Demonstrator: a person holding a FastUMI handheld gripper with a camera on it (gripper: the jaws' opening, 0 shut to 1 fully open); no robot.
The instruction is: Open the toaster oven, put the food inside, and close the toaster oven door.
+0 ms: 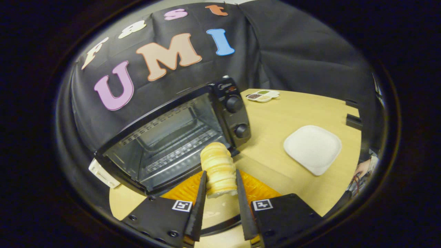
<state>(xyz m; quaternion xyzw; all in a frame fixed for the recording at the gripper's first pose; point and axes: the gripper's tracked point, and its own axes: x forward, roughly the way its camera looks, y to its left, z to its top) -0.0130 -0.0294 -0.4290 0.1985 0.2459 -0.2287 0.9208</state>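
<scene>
Gripping a pale, ridged piece of bread, the gripper had both fingers pressed against its sides, one finger on the left and the other on the right, so the bread stood upright between them and rose above their tips. Just ahead of the fingers and a little to the left sat the toaster oven, a black box with its door dropped down toward the fingers; the door lay below the bread and showed an orange tint beside both fingers. Inside the oven a wire rack crossed the open cavity, and the cavity held no food that could be made out. Two round knobs sat one above the other on the oven's right-hand panel. The oven stood on a light wooden table. To the right of the oven, well apart from it, lay a white square plate with nothing on it. Beyond the oven's right corner, near the far side of the table, rested a small white divided dish with dark and greenish fillings. A small white thing lay by the oven's left corner; what it was could not be told.
</scene>
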